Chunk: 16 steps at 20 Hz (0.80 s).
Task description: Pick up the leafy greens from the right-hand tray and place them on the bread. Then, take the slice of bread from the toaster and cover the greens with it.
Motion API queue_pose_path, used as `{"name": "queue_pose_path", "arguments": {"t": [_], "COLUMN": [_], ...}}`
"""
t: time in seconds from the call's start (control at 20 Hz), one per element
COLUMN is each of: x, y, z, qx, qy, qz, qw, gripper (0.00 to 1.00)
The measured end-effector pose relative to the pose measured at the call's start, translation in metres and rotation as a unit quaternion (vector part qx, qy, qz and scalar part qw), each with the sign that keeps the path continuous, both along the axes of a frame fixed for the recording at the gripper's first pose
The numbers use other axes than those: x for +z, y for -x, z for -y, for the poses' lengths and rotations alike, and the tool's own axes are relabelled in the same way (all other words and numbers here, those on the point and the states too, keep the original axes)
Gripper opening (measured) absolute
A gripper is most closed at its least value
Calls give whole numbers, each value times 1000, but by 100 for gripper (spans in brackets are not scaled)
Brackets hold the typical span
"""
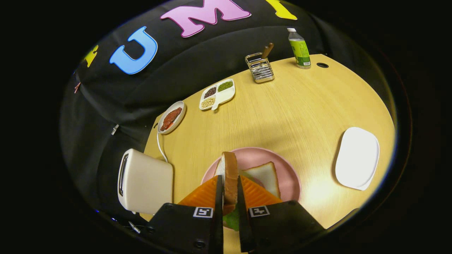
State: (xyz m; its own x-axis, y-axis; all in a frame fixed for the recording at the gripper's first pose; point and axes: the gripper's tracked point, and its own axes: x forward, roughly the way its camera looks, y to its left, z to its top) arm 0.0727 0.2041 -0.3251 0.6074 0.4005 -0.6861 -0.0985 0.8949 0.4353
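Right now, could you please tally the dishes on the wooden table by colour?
White: 3, the oval tray, the divided dish and the small oval dish.
Pink: 1, the round plate, beyond the jaws gripping a bread slice.
Total: 4

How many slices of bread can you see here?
2. One slice of bread stands on edge, clamped between the gripper fingers above the pink plate. The other slice lies flat on that plate, beside green leaves. More may be hidden.

The claw (pixel 230 192): black housing with orange ribbed fingers (pixel 203 194) (a square black-and-white marker on each side), lower centre of frame.
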Motion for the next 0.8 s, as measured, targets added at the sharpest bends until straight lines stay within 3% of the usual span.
{"name": "queue_pose_path", "arguments": {"t": [0.05,0.4,0.5,0.65,0.8], "x": [-2,1,8,33,74], "y": [0,7,15,20,23], "z": [5,38,40,46,47], "qx": [-4,0,17,38,49], "qy": [4,42,56,91,116], "qz": [-2,-8,-4,38,106], "qw": [1000,999,998,994,986], "gripper": [22,74,75,100,99]}}
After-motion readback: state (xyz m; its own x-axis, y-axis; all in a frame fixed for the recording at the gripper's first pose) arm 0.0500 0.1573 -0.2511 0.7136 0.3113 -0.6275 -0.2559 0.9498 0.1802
